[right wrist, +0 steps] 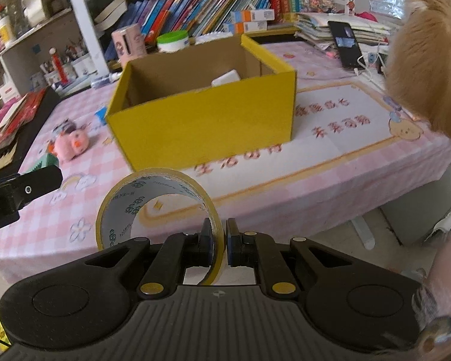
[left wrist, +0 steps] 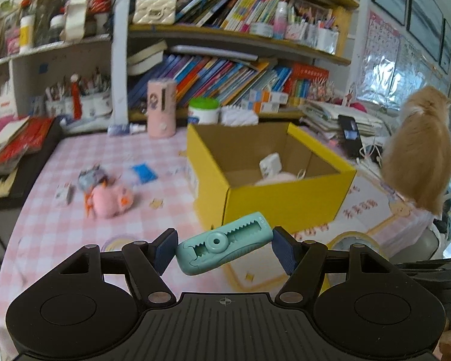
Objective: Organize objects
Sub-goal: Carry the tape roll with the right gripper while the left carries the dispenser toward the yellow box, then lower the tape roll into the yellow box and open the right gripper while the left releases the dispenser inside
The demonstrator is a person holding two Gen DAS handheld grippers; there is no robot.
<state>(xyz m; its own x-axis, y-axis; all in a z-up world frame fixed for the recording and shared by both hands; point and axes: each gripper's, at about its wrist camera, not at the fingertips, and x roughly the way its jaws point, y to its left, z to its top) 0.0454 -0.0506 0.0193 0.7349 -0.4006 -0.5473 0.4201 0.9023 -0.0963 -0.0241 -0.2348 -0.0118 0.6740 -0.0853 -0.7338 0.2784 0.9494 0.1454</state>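
box (right wrist: 207, 120): showing yellow outside, brown inside
tablecloth (left wrist: 84, 237): showing pink-white checks
correction tape (left wrist: 224, 243): showing teal

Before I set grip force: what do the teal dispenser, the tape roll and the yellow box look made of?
Teal dispenser: hard moulded plastic, matte, with crisp toothed edges. Tape roll: thin glossy film, see-through yellowish, on a printed core that looks like card. Yellow box: cardboard, with brown raw inside walls and a smooth yellow coated outside.
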